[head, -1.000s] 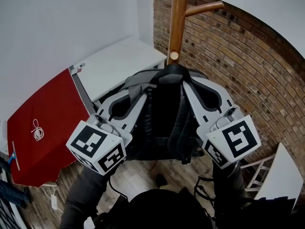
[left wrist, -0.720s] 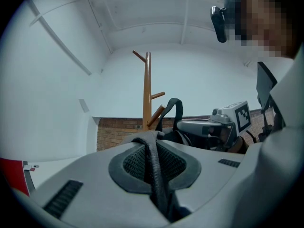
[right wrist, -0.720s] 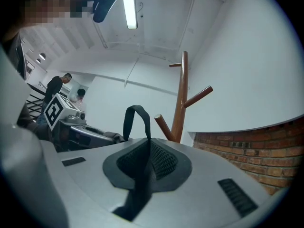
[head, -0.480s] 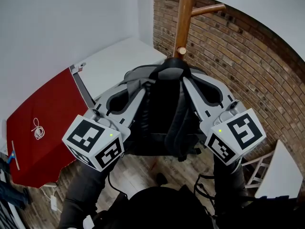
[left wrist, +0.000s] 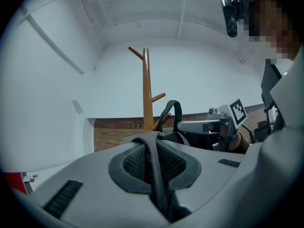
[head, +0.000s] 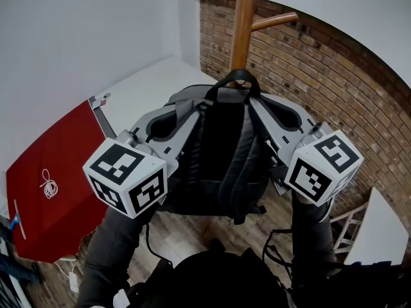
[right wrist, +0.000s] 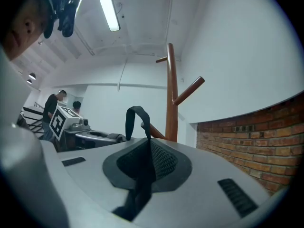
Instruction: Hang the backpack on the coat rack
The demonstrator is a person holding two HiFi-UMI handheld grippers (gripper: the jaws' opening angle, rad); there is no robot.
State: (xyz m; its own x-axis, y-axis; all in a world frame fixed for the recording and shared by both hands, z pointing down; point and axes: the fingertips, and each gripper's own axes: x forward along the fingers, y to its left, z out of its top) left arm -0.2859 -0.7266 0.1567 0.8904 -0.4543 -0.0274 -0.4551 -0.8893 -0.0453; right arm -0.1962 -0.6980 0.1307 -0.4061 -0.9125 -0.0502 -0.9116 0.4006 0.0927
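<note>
A dark backpack (head: 221, 153) hangs between my two grippers in front of the wooden coat rack (head: 243, 24). My left gripper (head: 171, 115) is shut on its left shoulder strap (left wrist: 154, 170), and my right gripper (head: 268, 111) is shut on the right shoulder strap (right wrist: 145, 175). The top handle loop (head: 237, 77) stands upright against the pole, below the upper peg (head: 275, 21). A lower peg (right wrist: 152, 132) slants right behind the loop (right wrist: 135, 118); I cannot tell whether it passes through. The same loop (left wrist: 173, 110) shows just right of the pole (left wrist: 147, 89).
A brick wall (head: 321, 69) runs behind and to the right of the rack. A white tabletop (head: 148, 88) and a red panel (head: 45, 185) lie at the left, a white frame (head: 363, 230) at the lower right. Two people (right wrist: 54, 101) stand far off.
Both grippers have lifted the backpack. Its handle loop has risen along the pole and now covers the lower peg's round tip, which showed above it before.
</note>
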